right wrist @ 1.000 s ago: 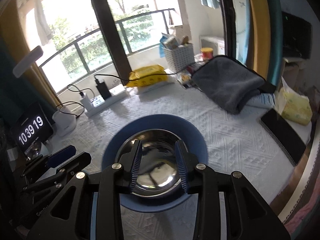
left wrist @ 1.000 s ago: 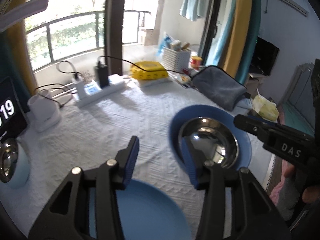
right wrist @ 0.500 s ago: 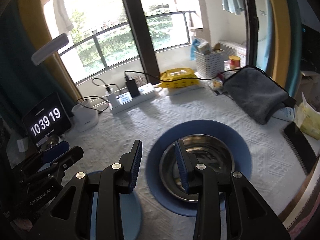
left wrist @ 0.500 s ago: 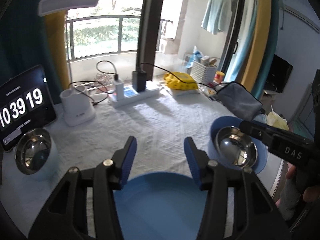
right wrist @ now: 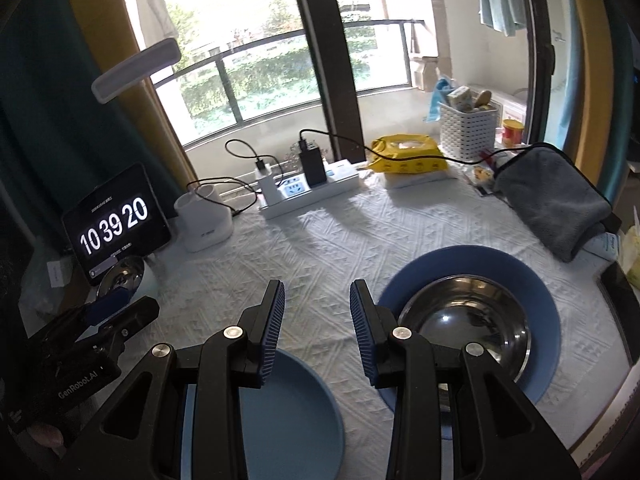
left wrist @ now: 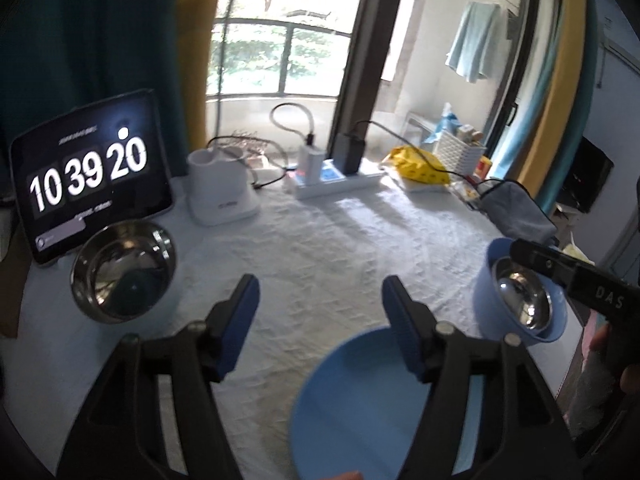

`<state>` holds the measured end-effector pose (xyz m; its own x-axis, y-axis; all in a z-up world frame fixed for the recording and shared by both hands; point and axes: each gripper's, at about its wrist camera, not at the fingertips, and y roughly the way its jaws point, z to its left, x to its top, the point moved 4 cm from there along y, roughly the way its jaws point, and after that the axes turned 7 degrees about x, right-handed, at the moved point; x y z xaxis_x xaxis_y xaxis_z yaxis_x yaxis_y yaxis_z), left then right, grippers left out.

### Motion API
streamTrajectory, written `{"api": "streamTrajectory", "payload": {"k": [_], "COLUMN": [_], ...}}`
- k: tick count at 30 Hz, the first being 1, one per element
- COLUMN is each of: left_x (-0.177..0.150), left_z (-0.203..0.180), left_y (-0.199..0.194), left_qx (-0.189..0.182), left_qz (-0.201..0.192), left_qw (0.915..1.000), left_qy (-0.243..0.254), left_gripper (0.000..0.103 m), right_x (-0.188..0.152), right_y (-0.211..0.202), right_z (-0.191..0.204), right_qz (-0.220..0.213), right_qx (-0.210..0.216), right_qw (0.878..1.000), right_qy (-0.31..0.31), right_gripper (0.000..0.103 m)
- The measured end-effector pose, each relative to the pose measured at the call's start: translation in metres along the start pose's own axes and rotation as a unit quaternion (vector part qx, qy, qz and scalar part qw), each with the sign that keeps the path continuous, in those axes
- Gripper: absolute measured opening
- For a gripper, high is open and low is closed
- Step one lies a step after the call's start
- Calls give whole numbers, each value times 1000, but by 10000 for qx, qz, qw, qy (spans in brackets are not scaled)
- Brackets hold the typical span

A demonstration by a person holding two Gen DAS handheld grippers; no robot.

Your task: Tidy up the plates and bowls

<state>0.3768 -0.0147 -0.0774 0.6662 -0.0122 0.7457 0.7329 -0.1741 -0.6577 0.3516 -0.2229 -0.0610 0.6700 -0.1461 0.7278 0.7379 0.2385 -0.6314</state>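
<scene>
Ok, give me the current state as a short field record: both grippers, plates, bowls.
left gripper: open, empty, above the cloth
right gripper: open, empty
light blue plate: near edge, bare
dark blue plate: on the right, holds a steel bowl
second steel bowl: far left, beside the clock tablet, not on a plate

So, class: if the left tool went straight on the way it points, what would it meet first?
Probably the white tablecloth: the left tool is open and aims between the steel bowl and the light blue plate. Depth is unclear.
</scene>
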Motion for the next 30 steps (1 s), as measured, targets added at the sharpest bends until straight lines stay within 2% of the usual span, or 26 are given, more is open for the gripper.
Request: {"api": "streamTrajectory", "payload": {"k": [15,30], "left_x": [-14,-17], "left_z": [78,129], "left_y": [10,7], "left_qx": [494,734], "left_qz": [85,-51], "left_qw": [9971,9929], "left_qy": [-576,-937], "left_gripper": [66,66], "right_x": [1,1], "right_y": [36,83], "right_z": [40,108], "right_qz": [283,561], "right_qx": [249,840], "right_qw": [9990,9929], "right_qy": [-247,-626], "right_gripper": [36,36]}}
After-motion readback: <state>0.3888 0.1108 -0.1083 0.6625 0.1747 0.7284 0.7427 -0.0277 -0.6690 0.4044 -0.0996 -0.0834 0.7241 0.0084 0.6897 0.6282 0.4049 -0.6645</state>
